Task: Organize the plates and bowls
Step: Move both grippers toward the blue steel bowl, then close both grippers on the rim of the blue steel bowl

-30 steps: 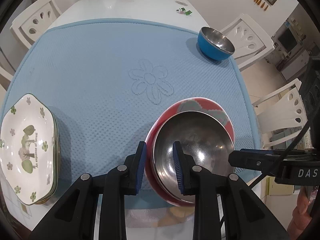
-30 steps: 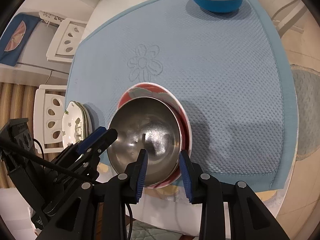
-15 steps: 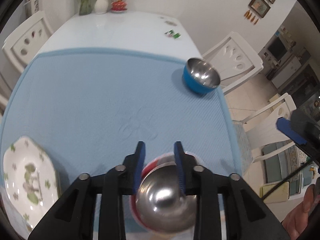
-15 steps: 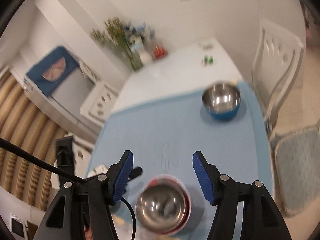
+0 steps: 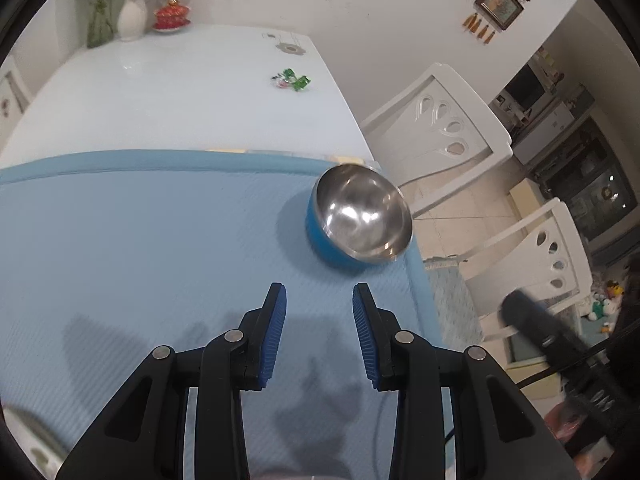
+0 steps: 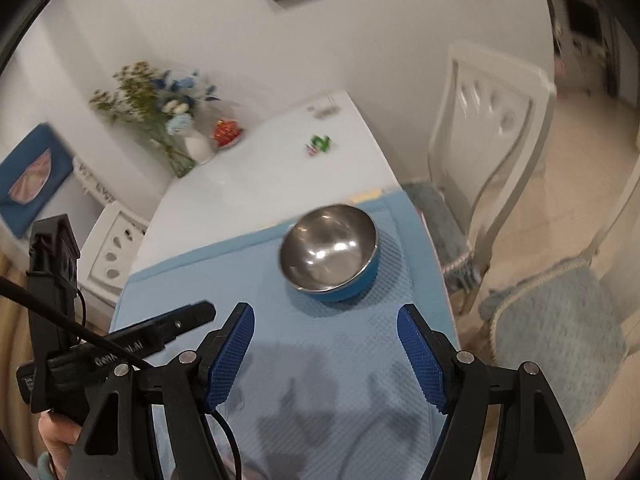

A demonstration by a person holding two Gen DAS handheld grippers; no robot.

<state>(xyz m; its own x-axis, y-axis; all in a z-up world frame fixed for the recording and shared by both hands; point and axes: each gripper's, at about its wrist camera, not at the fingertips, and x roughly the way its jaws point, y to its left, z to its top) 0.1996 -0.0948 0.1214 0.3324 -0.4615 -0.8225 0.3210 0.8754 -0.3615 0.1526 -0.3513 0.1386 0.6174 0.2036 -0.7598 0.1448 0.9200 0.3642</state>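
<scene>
Above the mat (image 5: 140,240): both grippers are hovering, holding nothing.
Left gripper (image 5: 319,336): jaws standing partly apart.
Right gripper (image 6: 325,354): jaws gaping wide.
Bowl (image 6: 329,252): sitting upright ahead, near the mat's far right corner.

Left tongs (image 5: 319,334) parted, empty, above blue mat (image 5: 140,248); blue steel-lined bowl (image 5: 358,216) ahead near mat corner.
</scene>
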